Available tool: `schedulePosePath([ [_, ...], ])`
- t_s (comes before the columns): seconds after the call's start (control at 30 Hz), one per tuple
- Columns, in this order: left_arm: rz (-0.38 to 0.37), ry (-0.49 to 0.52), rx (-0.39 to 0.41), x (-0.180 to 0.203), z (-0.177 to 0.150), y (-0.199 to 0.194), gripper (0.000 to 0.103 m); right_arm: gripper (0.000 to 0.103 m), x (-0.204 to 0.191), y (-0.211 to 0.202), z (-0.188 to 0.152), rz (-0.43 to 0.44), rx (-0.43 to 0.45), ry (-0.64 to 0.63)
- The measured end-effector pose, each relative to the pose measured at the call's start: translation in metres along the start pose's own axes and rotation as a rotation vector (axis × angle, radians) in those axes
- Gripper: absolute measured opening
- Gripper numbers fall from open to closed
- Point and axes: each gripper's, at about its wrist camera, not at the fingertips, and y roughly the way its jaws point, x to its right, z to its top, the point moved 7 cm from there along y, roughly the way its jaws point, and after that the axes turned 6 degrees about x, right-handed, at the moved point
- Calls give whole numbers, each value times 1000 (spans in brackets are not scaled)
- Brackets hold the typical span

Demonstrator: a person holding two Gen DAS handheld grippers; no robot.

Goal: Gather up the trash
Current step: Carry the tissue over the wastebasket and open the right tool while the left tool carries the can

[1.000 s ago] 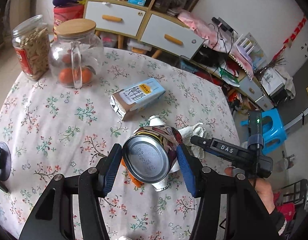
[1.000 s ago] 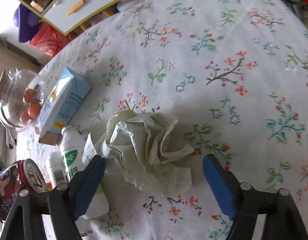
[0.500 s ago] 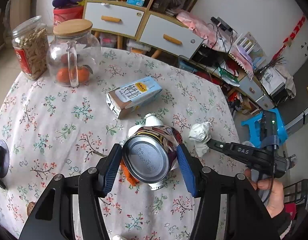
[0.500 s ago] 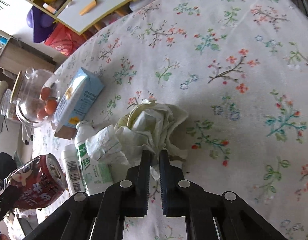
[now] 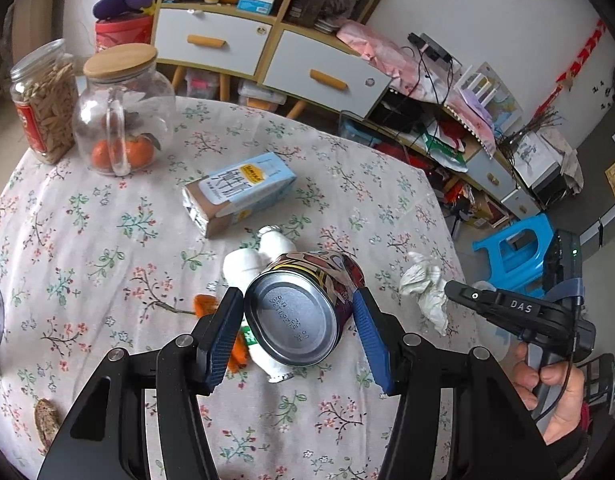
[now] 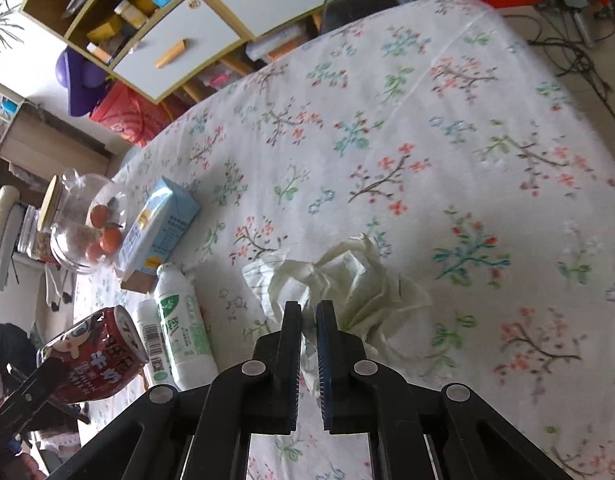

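Left gripper [image 5: 299, 320]: blue pads clamped on either side of a red drink can [image 5: 303, 304], base end facing the camera, body lifted clear of the floral tablecloth [image 5: 87, 240]. Grip across the diameter, probably so the can cannot roll out.

Right gripper [image 6: 307, 324]: jaws nearly closed, only a thin slit between them, pinching a fold of the crumpled tissue [image 6: 347, 280]. Bulk of the tissue fans out ahead of the fingertips; in the left wrist view it hangs off the tip, apparently clear of the cloth near the table's right edge. Thin pinch suits soft paper, but likely weak: could slip or tear on a fast swing.

Both grippers loaded, so next step probably carry-off to a bin; no bin visible in either view, destination cannot be told.

Trash left on the table: two white plastic bottles [image 6: 179, 328] lying side by side just under the held can, blue milk carton [image 5: 239, 192] on its side just beyond them, orange scrap [image 5: 205, 304] beside the left pad. Judged roughly part-way through, several pieces to go.

Not trash, well apart at the far left: glass jar with oranges [image 5: 123, 120] under a wooden lid, nut jar [image 5: 43, 100] next to it. Worth steering clear of on later reaches.
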Motion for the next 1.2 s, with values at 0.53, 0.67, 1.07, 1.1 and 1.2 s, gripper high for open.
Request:
schedulePosePath([
  [0.53, -70, 52, -58, 61, -24, 24, 59, 6, 59, -63, 7, -44, 87, 59],
  [0.67, -85, 77, -76, 79, -32, 32, 59, 6, 86, -80, 9, -71, 108, 90],
  [1.07, -147, 149, -120, 147, -60, 50, 59, 6, 183, -138, 12, -176, 195, 221],
  [1.1, -150, 159, -123, 152, -62, 51, 59, 6, 192, -142, 11, -189, 201, 230],
  [1.2, -155, 189, -137, 167, -69, 57, 59, 6, 214, -154, 11, -229, 215, 247],
])
